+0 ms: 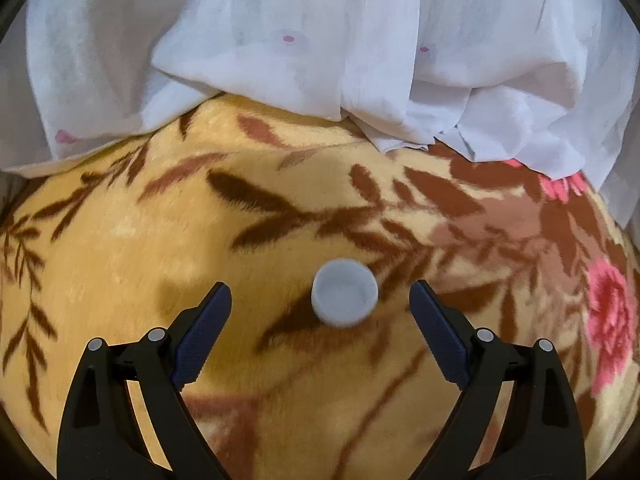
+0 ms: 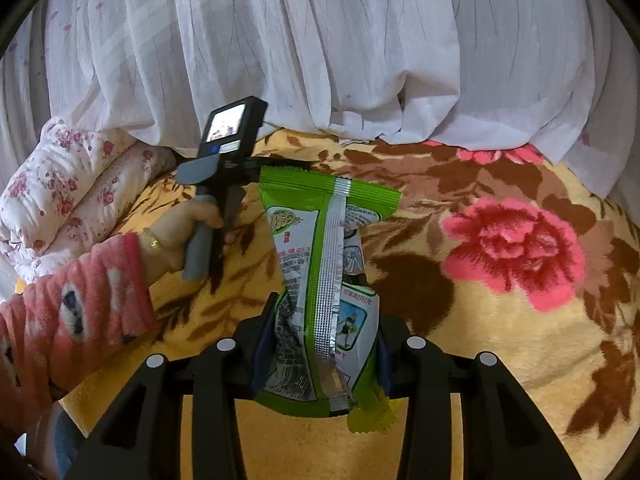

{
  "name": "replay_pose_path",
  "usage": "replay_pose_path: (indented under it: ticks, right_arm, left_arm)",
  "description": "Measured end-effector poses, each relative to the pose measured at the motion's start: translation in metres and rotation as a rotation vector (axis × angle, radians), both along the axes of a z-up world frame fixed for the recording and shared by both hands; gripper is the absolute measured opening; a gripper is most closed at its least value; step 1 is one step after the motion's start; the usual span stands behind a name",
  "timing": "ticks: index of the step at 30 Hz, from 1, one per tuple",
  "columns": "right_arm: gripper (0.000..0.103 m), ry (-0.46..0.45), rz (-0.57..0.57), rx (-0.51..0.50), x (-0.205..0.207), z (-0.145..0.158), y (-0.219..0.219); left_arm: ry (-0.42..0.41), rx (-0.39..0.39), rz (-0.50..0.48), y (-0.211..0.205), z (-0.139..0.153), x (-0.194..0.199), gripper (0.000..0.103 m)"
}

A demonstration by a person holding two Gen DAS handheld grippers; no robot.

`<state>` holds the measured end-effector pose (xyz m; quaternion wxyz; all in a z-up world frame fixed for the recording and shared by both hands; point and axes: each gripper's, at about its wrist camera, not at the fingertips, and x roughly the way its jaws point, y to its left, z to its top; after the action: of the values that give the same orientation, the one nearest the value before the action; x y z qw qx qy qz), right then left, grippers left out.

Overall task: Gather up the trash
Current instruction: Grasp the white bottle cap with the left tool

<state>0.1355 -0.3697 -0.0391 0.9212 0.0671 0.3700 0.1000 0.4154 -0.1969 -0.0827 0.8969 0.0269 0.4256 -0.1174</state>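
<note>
A small white bottle cap point(image 1: 344, 298) lies open side up on the yellow flowered blanket point(image 1: 120, 260). My left gripper point(image 1: 320, 287) is open just above the blanket, its dark blue fingers point(image 1: 208, 328) wide apart on either side of the cap and not touching it. In the right wrist view my right gripper point(image 2: 324, 336) is shut on a crumpled green and white snack wrapper point(image 2: 326, 240), which sticks up between the pads. The left gripper's grey handle point(image 2: 198, 248) shows there in a person's hand point(image 2: 176, 228); its fingers are hidden behind the wrapper.
White sheer cloth point(image 1: 320, 40) hangs down onto the blanket's far side. A folded quilt point(image 2: 60, 192) with small pink flowers lies at the left. A pink patterned sleeve point(image 2: 80, 292) reaches in from the lower left. A large pink flower point(image 2: 512, 244) marks the blanket at right.
</note>
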Motion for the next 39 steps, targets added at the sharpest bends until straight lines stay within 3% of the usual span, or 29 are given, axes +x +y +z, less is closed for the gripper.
replay_pose_path:
  ticks: [2, 5, 8, 17, 28, 39]
  right_arm:
    - [0.042, 0.001, 0.006, 0.007, 0.002, -0.001, 0.0]
    - [0.042, 0.0, 0.014, 0.01, 0.003, -0.001, 0.001]
    - [0.042, -0.006, 0.02, 0.013, 0.0, 0.002, 0.002]
    - [0.042, -0.033, 0.02, 0.013, -0.019, 0.019, 0.005]
    - [0.042, -0.036, 0.052, -0.037, -0.072, 0.039, 0.032]
    - [0.042, -0.036, 0.093, -0.065, -0.151, 0.057, 0.071]
  left_arm:
    - [0.011, 0.014, 0.003, -0.003, -0.005, 0.008, 0.083]
    - [0.025, 0.032, 0.015, -0.004, -0.01, 0.014, 0.066]
    - [0.019, 0.011, 0.014, 0.0, -0.006, 0.012, 0.03]
    - [0.007, 0.002, -0.05, 0.02, 0.021, -0.034, 0.031]
    - [-0.044, -0.046, -0.109, 0.065, 0.08, -0.177, 0.031]
    - [-0.043, -0.031, -0.127, 0.121, 0.093, -0.34, 0.031]
